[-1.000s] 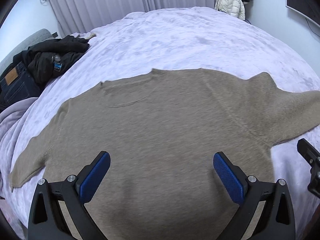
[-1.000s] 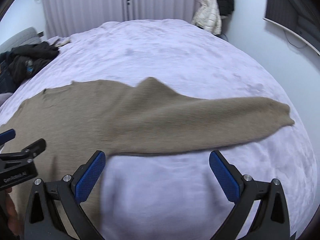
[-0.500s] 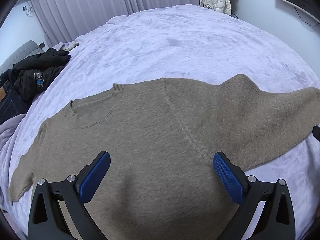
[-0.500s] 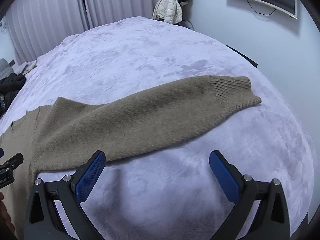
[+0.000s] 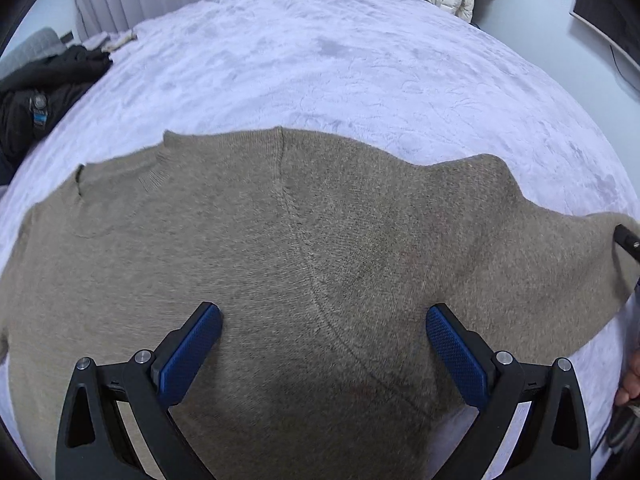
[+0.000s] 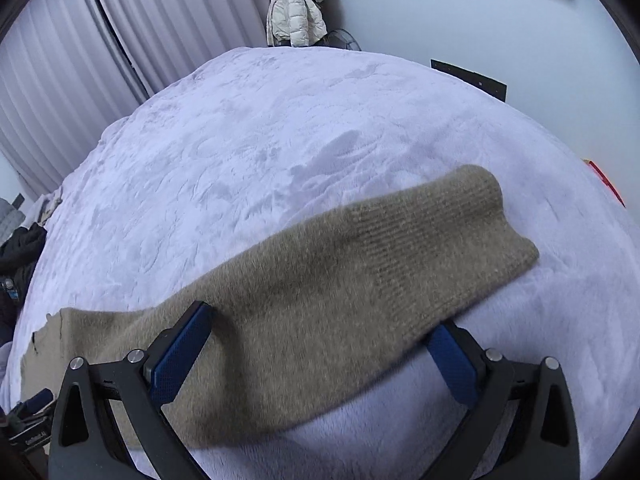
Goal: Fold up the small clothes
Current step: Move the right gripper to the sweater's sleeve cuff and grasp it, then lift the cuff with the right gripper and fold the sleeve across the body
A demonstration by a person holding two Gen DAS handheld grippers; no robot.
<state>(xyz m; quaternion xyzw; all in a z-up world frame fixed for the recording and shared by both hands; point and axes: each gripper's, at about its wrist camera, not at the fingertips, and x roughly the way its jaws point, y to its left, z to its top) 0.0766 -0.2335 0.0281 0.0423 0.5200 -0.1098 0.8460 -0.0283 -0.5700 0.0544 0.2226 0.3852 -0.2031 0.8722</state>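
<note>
Right gripper point(image 6: 316, 346) spread wide, sleeve point(image 6: 360, 264) straddled, not pinched. Left gripper point(image 5: 324, 344) spread over sweater point(image 5: 280, 248), laid flat on bed point(image 5: 340, 60). Knit judged soft, light, floppy; cuff point(image 6: 448, 232) best taken.

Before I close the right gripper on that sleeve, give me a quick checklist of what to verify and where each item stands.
1. Right gripper open wide enough: ok, jaws spread apart.
2. Tan knitted sweater sleeve between its fingers: ok, the sleeve crosses the gap, hiding the right finger's tip.
3. Sleeve lying flat on the lilac plush bedspread: ok, the ribbed cuff looks flat and unfolded.
4. Left gripper free: ok, open over the sweater body, gripping nothing.
5. Sweater body spread out: ok, though its lower hem is out of view.
6. Whether the pads already touch fabric: cannot tell.
</note>
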